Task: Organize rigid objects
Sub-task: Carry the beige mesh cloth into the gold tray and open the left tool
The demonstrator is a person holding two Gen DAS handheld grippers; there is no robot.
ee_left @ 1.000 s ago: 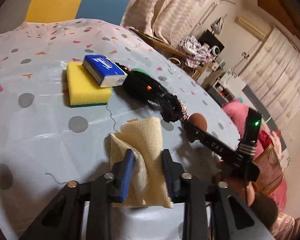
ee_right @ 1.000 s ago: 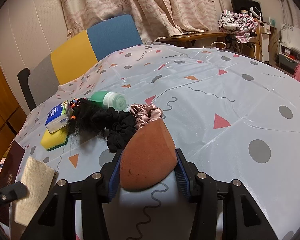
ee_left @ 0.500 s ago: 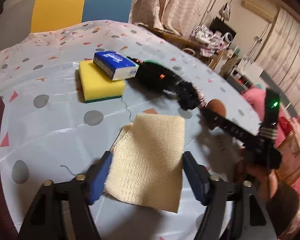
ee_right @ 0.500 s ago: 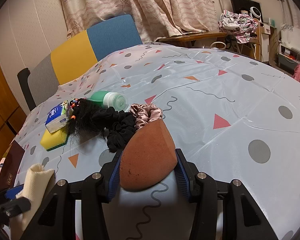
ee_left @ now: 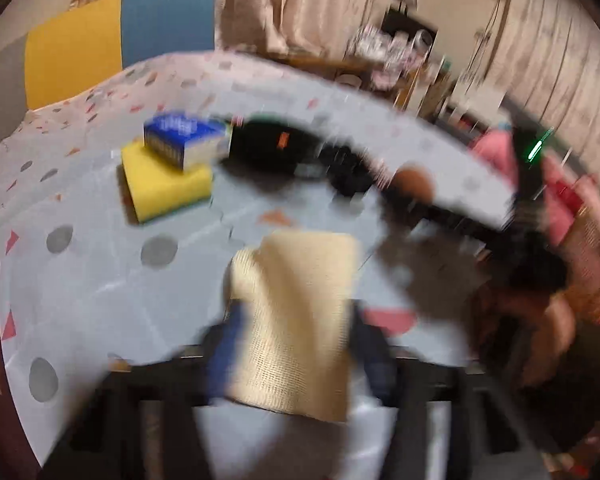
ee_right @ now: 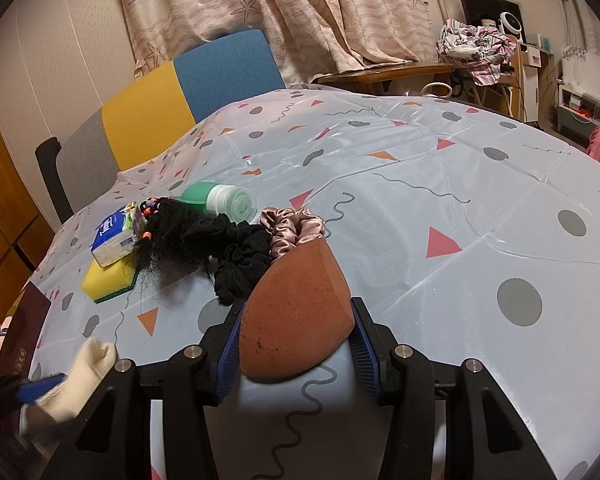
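Note:
My right gripper point(ee_right: 294, 338) is shut on a brown wedge sponge point(ee_right: 296, 320) held just above the patterned tablecloth point(ee_right: 440, 184). My left gripper point(ee_left: 296, 340) is closed on a beige mesh cloth point(ee_left: 296, 320); that view is blurred by motion. The cloth also shows lifted at the lower left of the right wrist view point(ee_right: 82, 376). A yellow sponge point(ee_right: 108, 278) carries a blue tissue pack point(ee_right: 114, 236). Beside them lie a black wig with beads point(ee_right: 168, 236), a black scrunchie point(ee_right: 240, 258), a pink scrunchie point(ee_right: 294, 228) and a green bottle point(ee_right: 220, 200).
A dark red book point(ee_right: 22, 340) lies at the table's left edge. A yellow, blue and grey chair point(ee_right: 172, 92) stands behind the table. A wooden side table with clothes point(ee_right: 476, 46) stands at the back right. Bare tablecloth lies to the right of the wedge sponge.
My left gripper opened around the beige cloth, then closed on it again and lifted it, moving fast. My right gripper with the brown sponge has not moved.

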